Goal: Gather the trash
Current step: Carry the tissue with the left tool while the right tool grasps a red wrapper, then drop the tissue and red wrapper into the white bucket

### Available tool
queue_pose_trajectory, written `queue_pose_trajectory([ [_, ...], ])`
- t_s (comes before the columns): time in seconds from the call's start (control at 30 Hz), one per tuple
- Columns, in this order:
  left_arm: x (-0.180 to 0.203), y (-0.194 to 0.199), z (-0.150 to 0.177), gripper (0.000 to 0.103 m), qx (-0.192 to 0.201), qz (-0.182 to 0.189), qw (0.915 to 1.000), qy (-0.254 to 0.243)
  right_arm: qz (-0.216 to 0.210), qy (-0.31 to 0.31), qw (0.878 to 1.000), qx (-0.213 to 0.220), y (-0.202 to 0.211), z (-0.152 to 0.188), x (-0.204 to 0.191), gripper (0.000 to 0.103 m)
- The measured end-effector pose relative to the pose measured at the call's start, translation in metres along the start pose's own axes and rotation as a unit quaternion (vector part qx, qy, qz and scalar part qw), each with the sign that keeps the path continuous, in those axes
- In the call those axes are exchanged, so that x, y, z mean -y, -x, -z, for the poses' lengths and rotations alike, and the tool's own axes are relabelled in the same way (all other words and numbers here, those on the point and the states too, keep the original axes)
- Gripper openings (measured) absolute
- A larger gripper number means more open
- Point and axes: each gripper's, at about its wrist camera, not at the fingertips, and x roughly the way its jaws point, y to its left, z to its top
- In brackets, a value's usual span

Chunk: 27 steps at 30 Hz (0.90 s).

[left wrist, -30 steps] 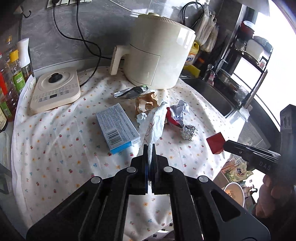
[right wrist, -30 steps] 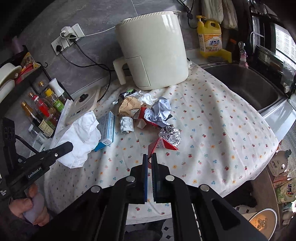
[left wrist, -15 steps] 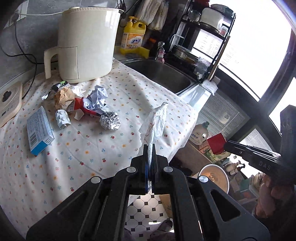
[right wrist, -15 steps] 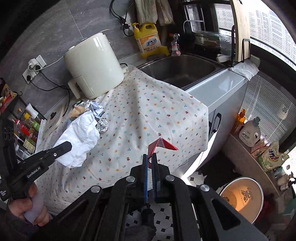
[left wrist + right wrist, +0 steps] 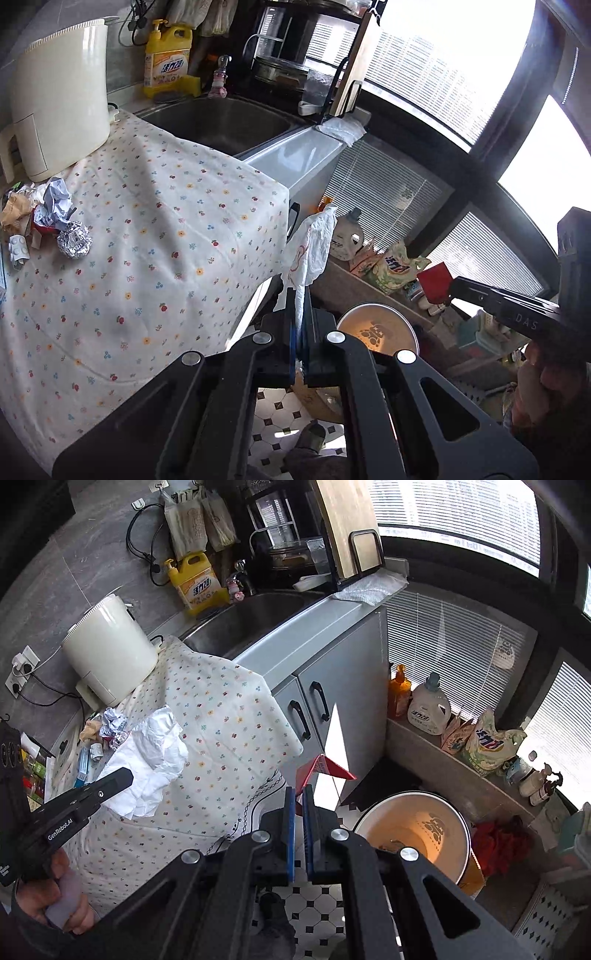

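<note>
While both grippers stay off the table, we see left gripper (image 5: 300, 314) clamping crumpled white tissue (image 5: 310, 251), right gripper (image 5: 299, 805) pinching red wrapper (image 5: 325, 768); bin (image 5: 413, 827) contents unclear.

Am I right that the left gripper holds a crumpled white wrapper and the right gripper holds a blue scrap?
Not quite: in the right wrist view the right gripper holds a red scrap, not blue. The left gripper does hold the crumpled white wrapper.
</note>
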Motion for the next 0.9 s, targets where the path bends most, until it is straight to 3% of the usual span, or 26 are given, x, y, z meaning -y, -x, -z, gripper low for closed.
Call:
queue_pose_trajectory([
  [0.2, 0.044, -0.029, -0.001, 0.003, -0.012, 0.021, 0.9995, -0.021, 0.017, -0.026, 1.000, -0.003, 0.009, 0.006, 0.050, 0.010],
  [0.23, 0.051, -0.034, 0.000, 0.003, -0.015, 0.025, 0.9993, -0.024, 0.017, -0.032, 0.999, -0.005, 0.010, 0.007, 0.058, 0.018],
  [0.27, 0.058, -0.039, 0.000, 0.003, -0.017, 0.029, 0.9991, -0.027, 0.023, -0.036, 0.999, 0.000, 0.013, 0.009, 0.065, 0.044],
  [0.3, 0.066, -0.044, 0.000, 0.003, -0.020, 0.033, 0.9988, -0.030, 0.033, -0.038, 0.999, 0.011, 0.018, 0.011, 0.072, 0.061],
  [0.63, 0.129, -0.095, 0.019, 0.003, -0.062, 0.072, 0.9937, -0.060, 0.074, -0.076, 0.994, 0.005, 0.032, 0.033, 0.142, 0.060],
  [0.9, 0.166, -0.132, 0.049, 0.003, -0.115, 0.100, 0.9849, -0.082, 0.100, -0.108, 0.989, -0.004, 0.043, 0.059, 0.182, 0.060],
])
